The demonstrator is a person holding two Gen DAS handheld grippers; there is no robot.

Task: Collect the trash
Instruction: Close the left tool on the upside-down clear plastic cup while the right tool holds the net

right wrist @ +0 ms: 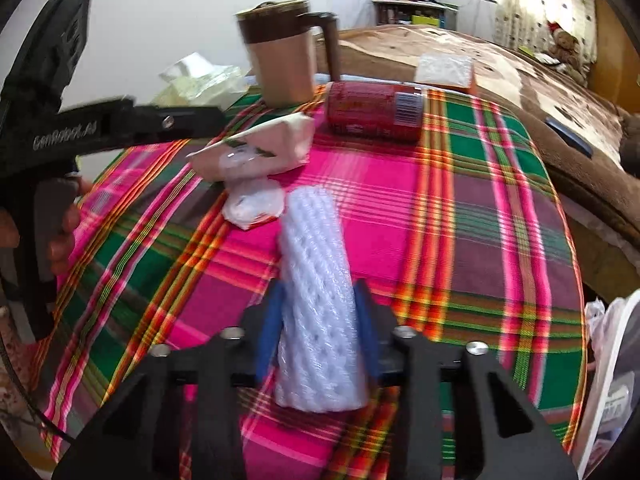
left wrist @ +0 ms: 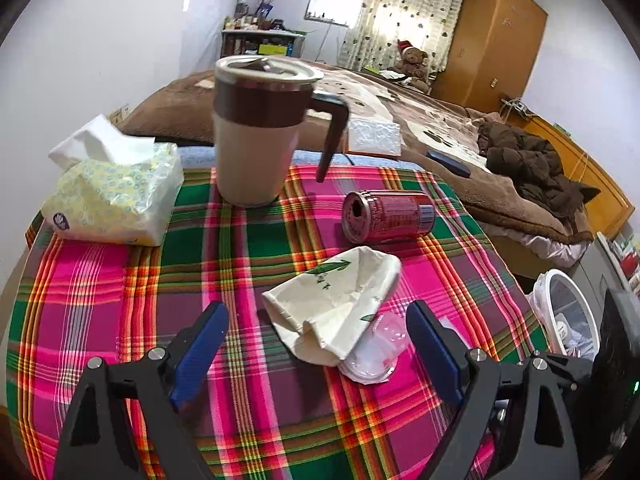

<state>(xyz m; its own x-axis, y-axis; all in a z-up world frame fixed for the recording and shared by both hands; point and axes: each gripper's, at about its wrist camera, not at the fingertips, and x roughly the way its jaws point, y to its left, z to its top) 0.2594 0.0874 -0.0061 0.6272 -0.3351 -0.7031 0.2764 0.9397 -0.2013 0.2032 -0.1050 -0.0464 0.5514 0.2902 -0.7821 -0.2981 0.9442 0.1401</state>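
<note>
A crumpled cream paper cup (left wrist: 336, 300) lies on the plaid tablecloth (left wrist: 100, 280), partly on a clear plastic lid (left wrist: 374, 354). A red can (left wrist: 388, 216) lies on its side behind them. My left gripper (left wrist: 316, 326) is open, its blue fingers either side of the cup, just short of it. My right gripper (right wrist: 318, 322) is shut on a white foam net sleeve (right wrist: 318, 292) and holds it over the cloth. The right wrist view also shows the cup (right wrist: 268, 148), lid (right wrist: 254, 200), can (right wrist: 374, 110) and the left gripper's body (right wrist: 120, 124).
A tan lidded mug (left wrist: 256, 128) and a tissue pack (left wrist: 112, 196) stand at the table's back. A white bin with a bag (left wrist: 568, 312) sits right of the table. A bed with a brown blanket (left wrist: 440, 120) lies behind.
</note>
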